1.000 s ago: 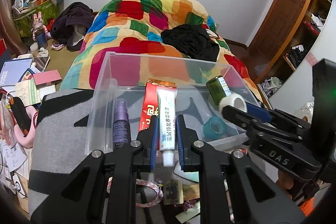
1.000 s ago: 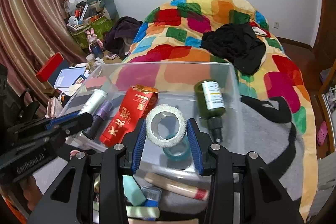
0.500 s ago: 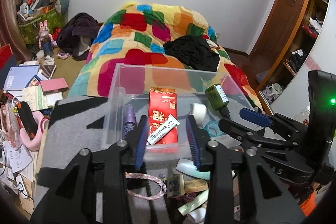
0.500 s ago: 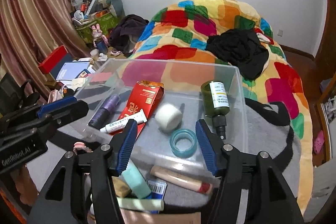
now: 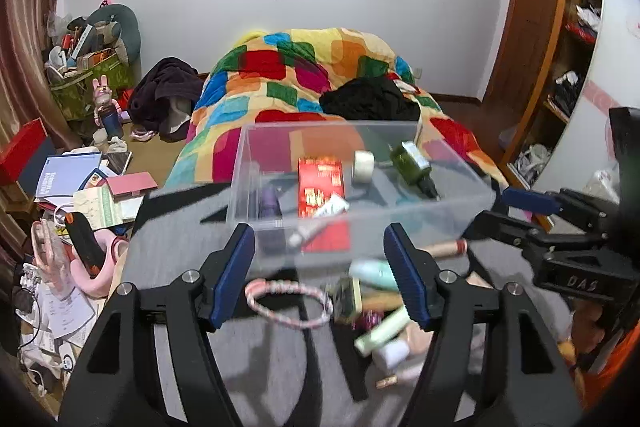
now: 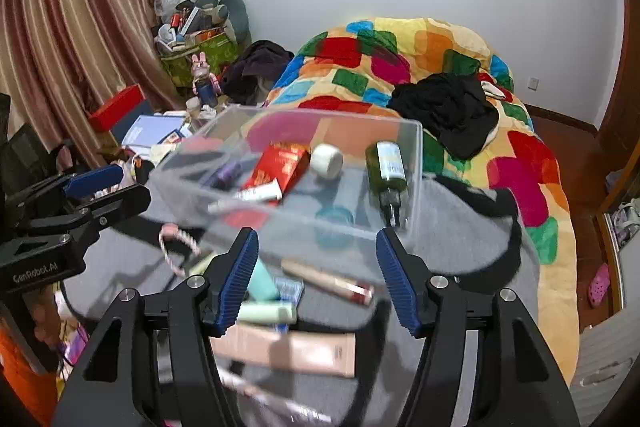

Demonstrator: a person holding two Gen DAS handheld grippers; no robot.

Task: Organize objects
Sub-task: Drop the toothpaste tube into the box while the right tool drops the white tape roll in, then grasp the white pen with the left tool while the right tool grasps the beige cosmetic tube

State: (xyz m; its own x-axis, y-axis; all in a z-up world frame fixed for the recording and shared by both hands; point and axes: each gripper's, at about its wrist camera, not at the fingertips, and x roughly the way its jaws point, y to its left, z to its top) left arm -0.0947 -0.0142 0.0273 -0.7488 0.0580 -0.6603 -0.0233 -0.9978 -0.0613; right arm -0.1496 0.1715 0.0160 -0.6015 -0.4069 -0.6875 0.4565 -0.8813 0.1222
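A: What's changed since a second ago?

B: Both drops are done. A second ago my left gripper was pinching the white tube and my right gripper had the white tape roll. Now both lie in the clear bin; the tube rests slanted across the red packet, and the tape sits past it, near the green bottle. Both grippers have pulled back to the near side of the bin.

A: So two more things sorted. Jaws?

B: Left: spread wide, nothing between the blue pads, touching nothing. Right: same, wide apart, empty, hovering over the pile on the grey blanket.

A: What's in the bin altogether?

B: Purple bottle, red packet, white tube, tape roll, green bottle, and a teal ring on the floor of the bin.

A: What's left outside?

B: Plenty, just in front of the bin: pink braided bracelet, mint green tube, a beige stick with a red end, a long beige tube, a small blue packet, plus blurry bits I can't name. My guess is the task is roughly half done; the next pick is probably from this pile.
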